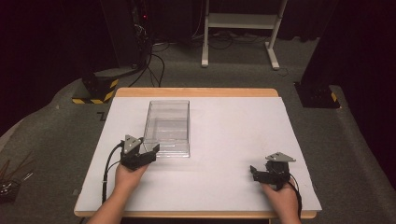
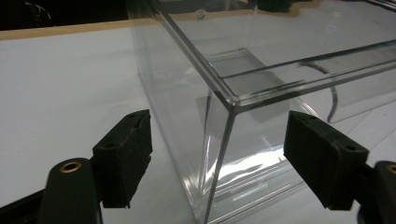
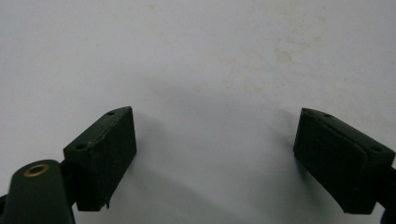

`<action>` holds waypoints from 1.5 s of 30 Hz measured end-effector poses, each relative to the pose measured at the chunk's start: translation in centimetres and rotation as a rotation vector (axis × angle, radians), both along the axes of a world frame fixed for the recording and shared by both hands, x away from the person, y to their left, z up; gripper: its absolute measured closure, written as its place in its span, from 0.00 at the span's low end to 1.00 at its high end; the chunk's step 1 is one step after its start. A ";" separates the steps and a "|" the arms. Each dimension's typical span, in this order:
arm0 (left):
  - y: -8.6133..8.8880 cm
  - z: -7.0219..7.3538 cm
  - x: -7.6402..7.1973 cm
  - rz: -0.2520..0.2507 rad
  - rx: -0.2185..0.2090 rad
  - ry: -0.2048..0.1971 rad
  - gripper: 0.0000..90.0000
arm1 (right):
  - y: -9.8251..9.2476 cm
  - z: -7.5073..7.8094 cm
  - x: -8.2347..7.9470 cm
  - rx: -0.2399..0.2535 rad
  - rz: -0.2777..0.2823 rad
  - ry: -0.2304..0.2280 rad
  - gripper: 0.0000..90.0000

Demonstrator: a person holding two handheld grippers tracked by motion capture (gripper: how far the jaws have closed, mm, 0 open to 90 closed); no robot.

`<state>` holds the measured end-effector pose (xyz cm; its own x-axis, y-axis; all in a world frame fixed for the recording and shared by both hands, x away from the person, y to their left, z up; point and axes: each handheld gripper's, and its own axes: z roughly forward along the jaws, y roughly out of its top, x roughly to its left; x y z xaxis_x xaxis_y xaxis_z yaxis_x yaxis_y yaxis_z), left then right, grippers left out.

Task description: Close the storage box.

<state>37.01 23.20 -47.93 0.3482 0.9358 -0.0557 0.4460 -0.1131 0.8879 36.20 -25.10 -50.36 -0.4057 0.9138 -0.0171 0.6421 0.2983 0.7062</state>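
Tabletop (image 1: 224, 140) white, wood edge at the far side. Clear plastic box (image 1: 167, 128) sat left of centre, open-topped, nothing seen inside, long axis running away from the person toward the far edge. Near short end faced the left gripper (image 1: 148, 155). Left gripper at the box's near left corner, pointed forward and to the right, jaws spread and straddling that corner in the left gripper view: box corner (image 2: 224, 154) stood between the two pads, one pad outside the long left wall, the other in front of the short near wall. Pads looked apart from the plastic, no pinch seen. Box lay straight ahead of this gripper, just beside it. Right gripper (image 1: 256, 173) well apart from the box, low at the near right of the tabletop, pointed left, jaws spread wide over bare surface, holding nothing (image 3: 212, 154). Left hand (image 1: 128, 179) clearly the nearer one; judged next move a grip on a wall by that corner, needing a slight shift so one wall sits between the pads.
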 end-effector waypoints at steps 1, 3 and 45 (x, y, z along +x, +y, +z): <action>0.0 -0.1 0.1 0.003 -0.005 0.002 0.28 | 0.0 0.0 0.0 0.000 0.000 0.000 0.14; -0.1 -0.1 0.2 0.004 -0.009 0.009 0.28 | 0.0 0.0 0.0 0.000 0.000 0.000 0.14; 1.4 -0.3 -2.1 -0.051 -0.035 0.068 0.24 | 0.0 0.0 0.0 -0.001 0.001 0.000 0.15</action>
<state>34.93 24.62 -48.24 0.3892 0.9142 -0.1132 0.5000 -0.1065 0.8594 36.19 -25.10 -50.36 -0.4066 0.9134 -0.0183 0.6414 0.2997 0.7062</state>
